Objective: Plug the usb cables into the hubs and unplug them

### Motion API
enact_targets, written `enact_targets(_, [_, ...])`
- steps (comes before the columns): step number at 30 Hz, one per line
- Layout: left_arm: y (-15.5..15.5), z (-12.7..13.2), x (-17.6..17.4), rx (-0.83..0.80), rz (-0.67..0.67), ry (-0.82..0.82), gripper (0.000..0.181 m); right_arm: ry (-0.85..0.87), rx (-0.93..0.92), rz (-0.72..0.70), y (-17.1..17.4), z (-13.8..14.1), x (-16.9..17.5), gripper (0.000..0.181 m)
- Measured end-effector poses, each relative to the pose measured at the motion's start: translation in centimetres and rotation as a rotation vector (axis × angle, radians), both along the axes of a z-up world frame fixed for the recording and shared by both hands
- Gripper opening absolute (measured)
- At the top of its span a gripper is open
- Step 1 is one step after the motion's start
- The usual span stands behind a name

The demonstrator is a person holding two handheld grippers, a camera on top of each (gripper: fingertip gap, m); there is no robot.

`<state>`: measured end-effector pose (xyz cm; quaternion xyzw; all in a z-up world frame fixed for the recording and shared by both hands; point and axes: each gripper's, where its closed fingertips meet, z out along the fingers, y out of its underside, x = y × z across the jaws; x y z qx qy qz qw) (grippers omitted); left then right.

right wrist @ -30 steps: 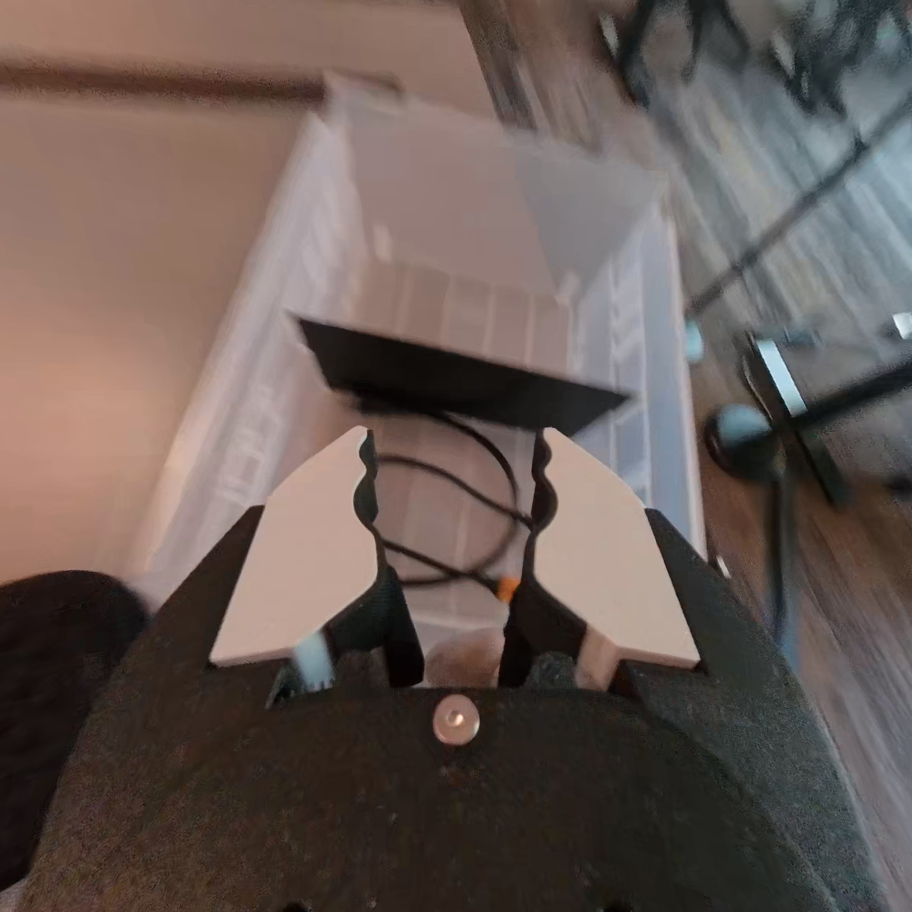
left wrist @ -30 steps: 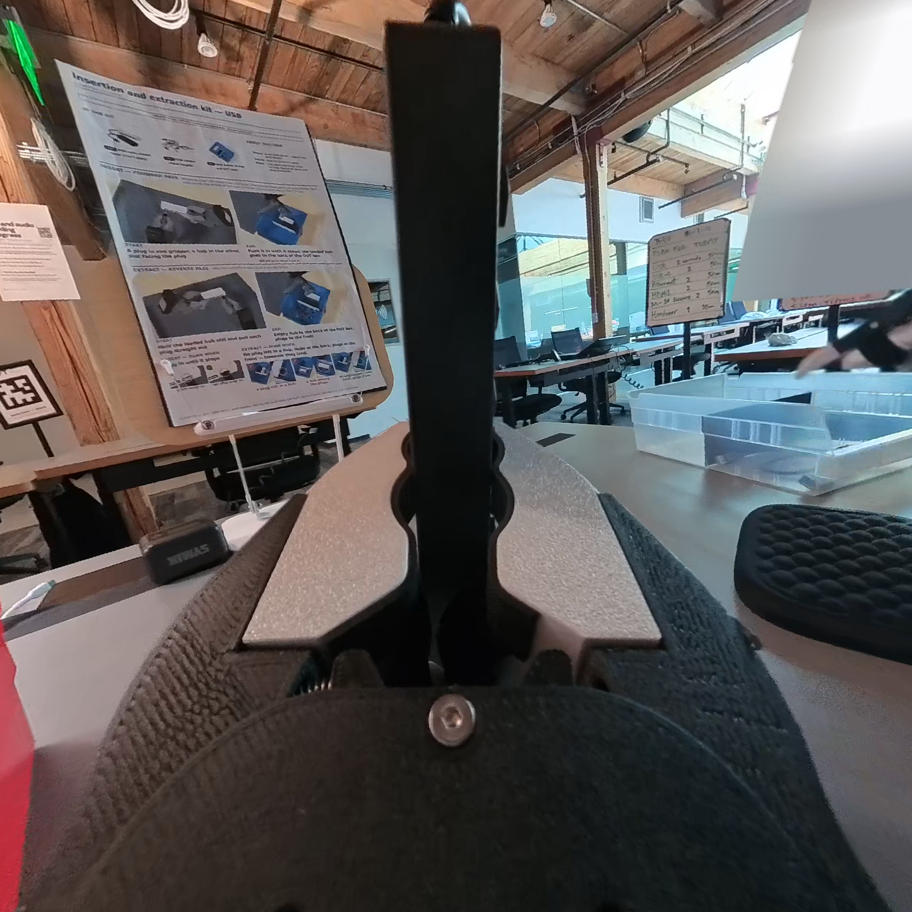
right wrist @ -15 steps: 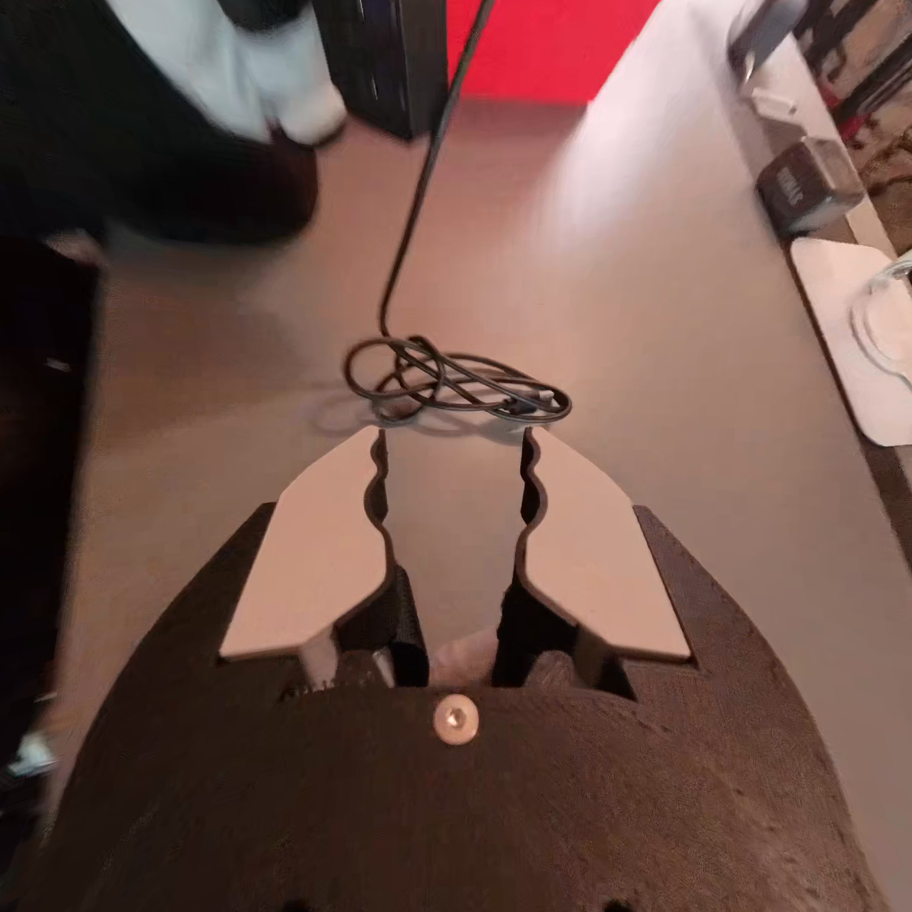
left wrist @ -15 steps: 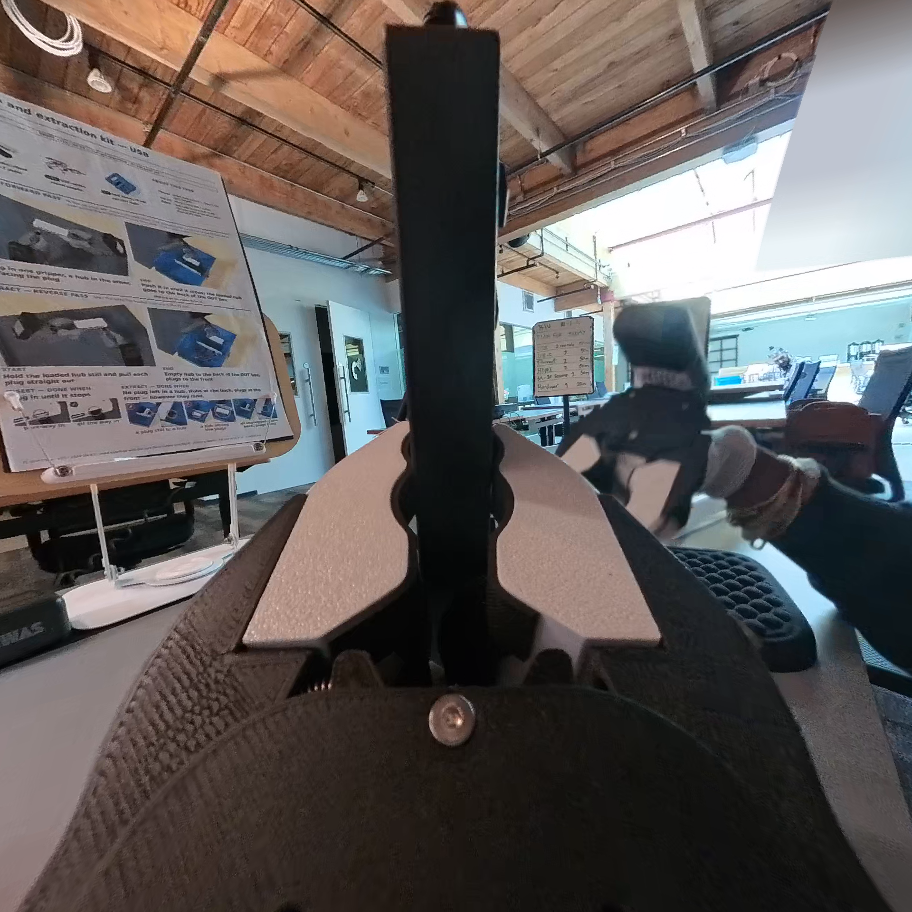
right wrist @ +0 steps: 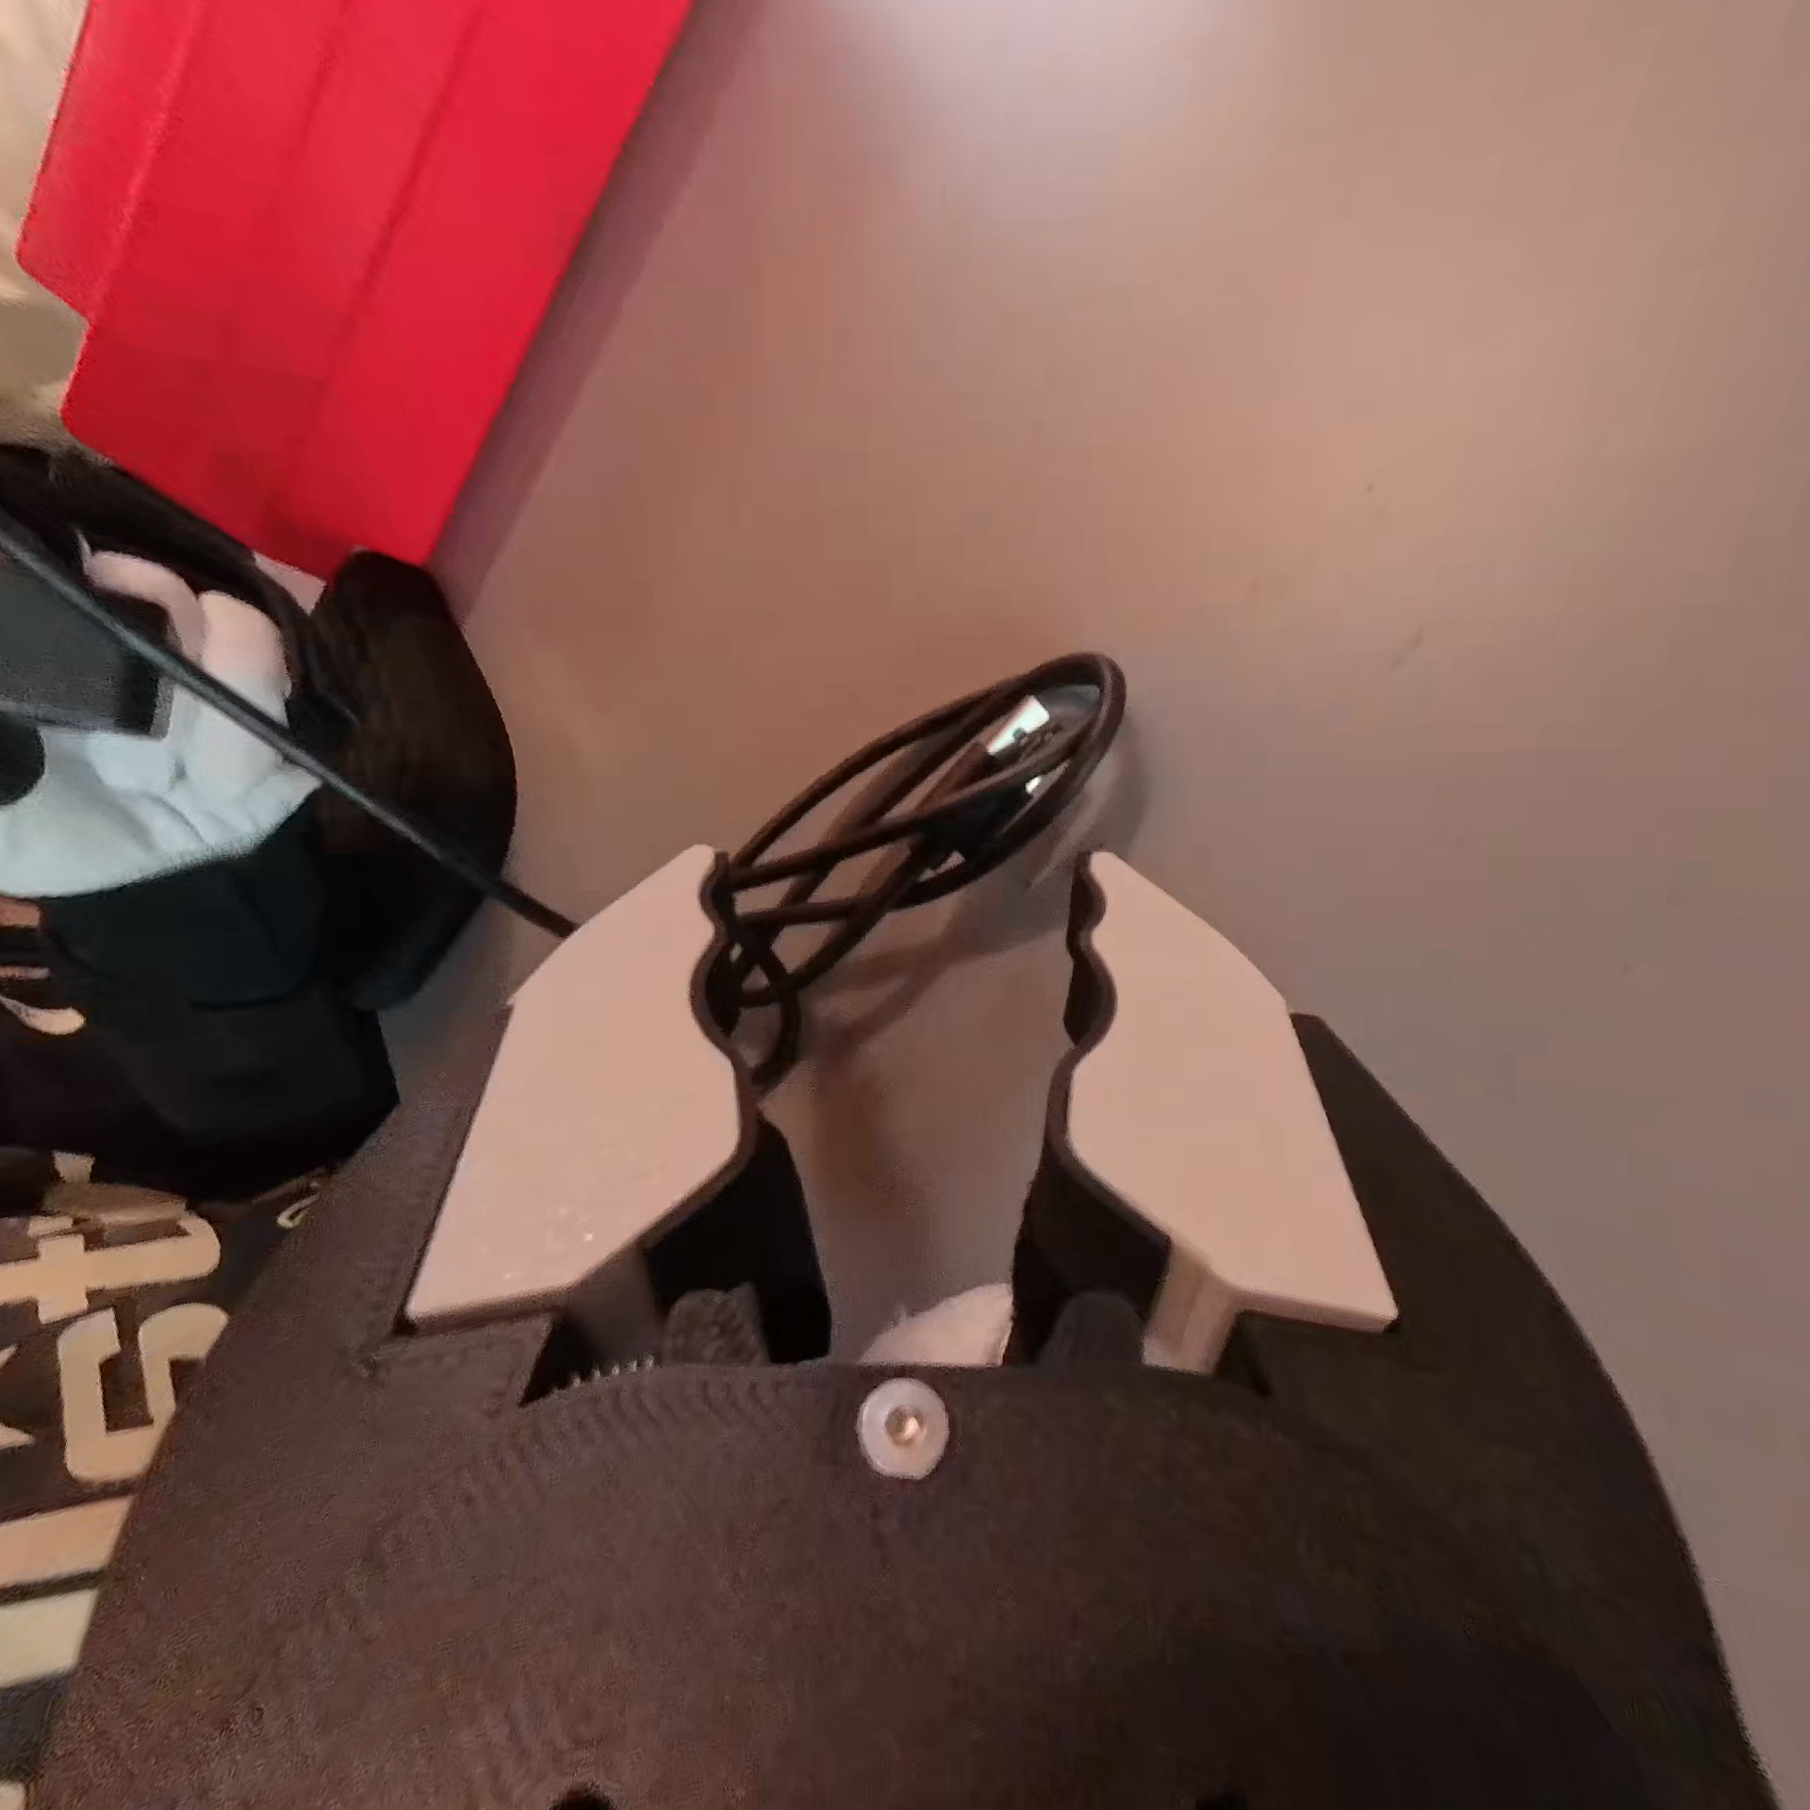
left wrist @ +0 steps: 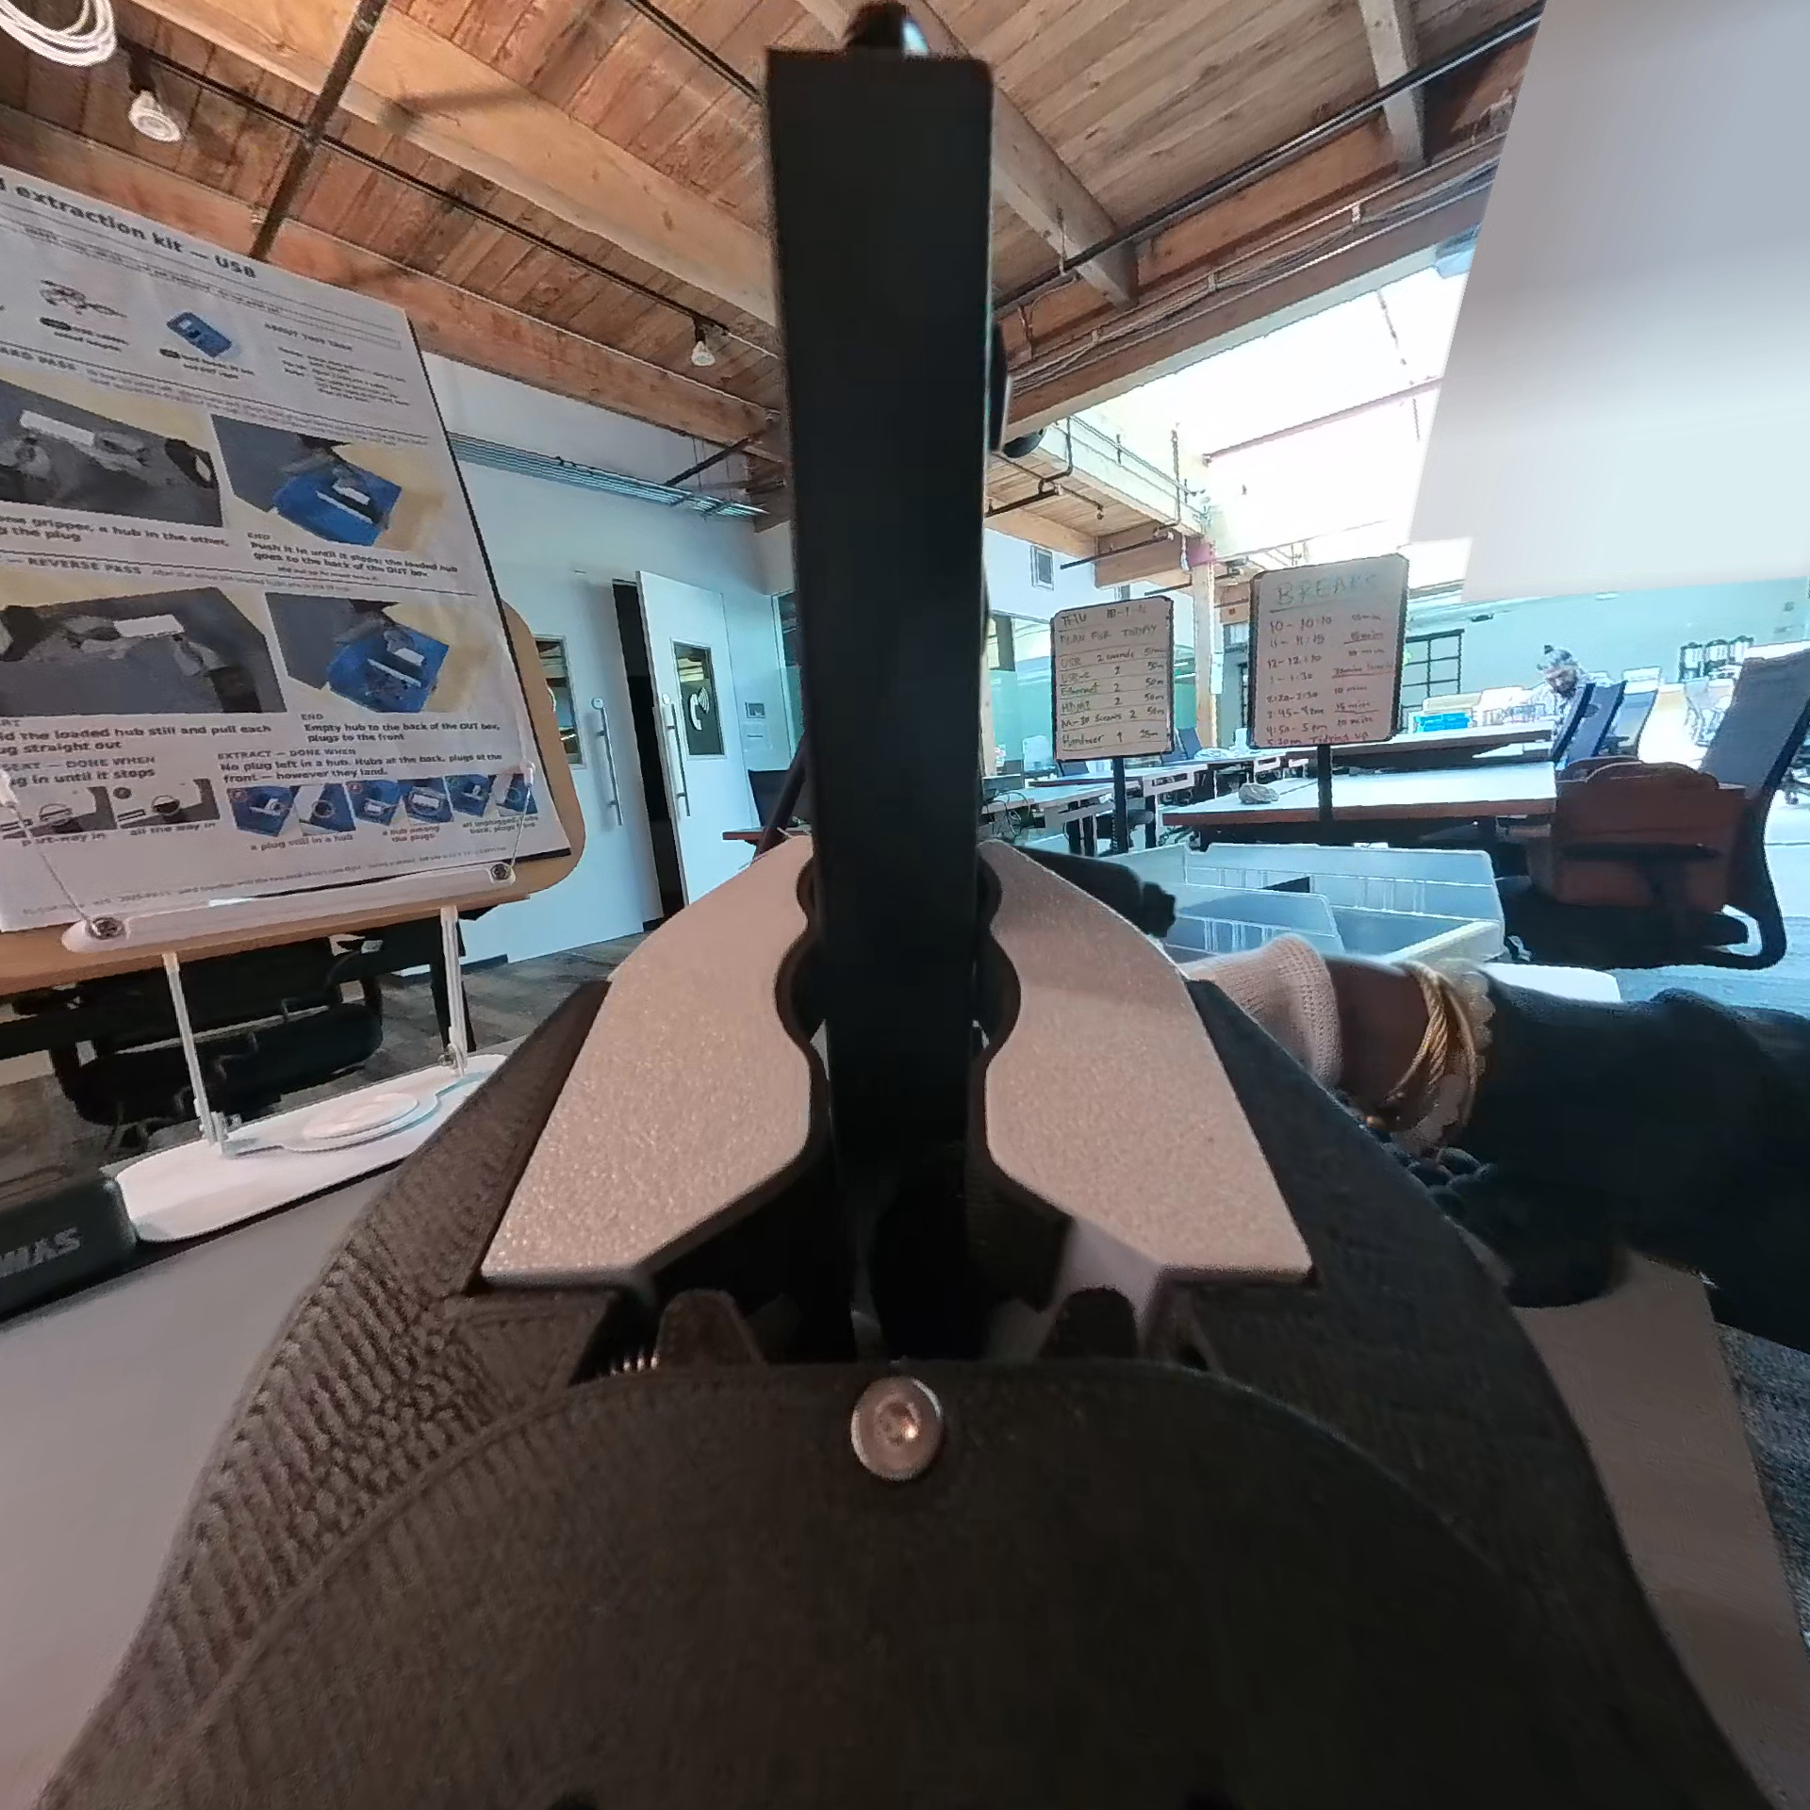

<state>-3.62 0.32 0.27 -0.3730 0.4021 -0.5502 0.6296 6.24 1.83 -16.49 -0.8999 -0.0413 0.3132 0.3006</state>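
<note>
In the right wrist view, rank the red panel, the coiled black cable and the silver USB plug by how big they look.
Largest to smallest as they appear:
1. red panel, filling the upper left corner, though cut off by the frame.
2. coiled black cable, lying on the table ahead of the open right hand-held gripper.
3. silver USB plug, a small tip inside the coil.

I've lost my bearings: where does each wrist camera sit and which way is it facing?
Left wrist view: on the left gripper, facing level across the room; fingers clamp an upright black hub; gloved hand at right.
Right wrist view: on the right gripper, facing down at the coiled cable on the table; fingers open.
Shared: the hub.
</note>
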Motion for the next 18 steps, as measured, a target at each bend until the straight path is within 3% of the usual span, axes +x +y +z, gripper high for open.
enact_targets(6, [-0.3, -0.2, 0.2, -0.009, -0.024, 0.014, 0.025, 0.045, 0.085, 0.077, 1.2, -0.1, -2.1, 0.024])
enact_targets(10, [0.7, -0.6, 0.1, -0.062, 0.004, 0.025, 0.026, 0.143, 0.567, 0.114, 0.5, 8.1, -1.4, 0.016])
enact_targets(14, [1.5, -1.1, 0.3, -0.183, -0.049, 0.034, 0.026, 0.404, 1.133, 0.395, -6.5, 17.2, -3.5, 0.014])
enact_targets(16, [0.6, -1.8, 1.1, -0.241, -0.172, 0.077, 0.026, 0.523, 1.238, 0.491, -8.8, 18.8, -5.0, 0.014])
enact_targets(18, [-1.2, -3.0, 2.3, -0.276, -0.321, 0.173, 0.026, 0.539, 1.228, 0.522, -8.8, 18.6, -6.7, 0.014])
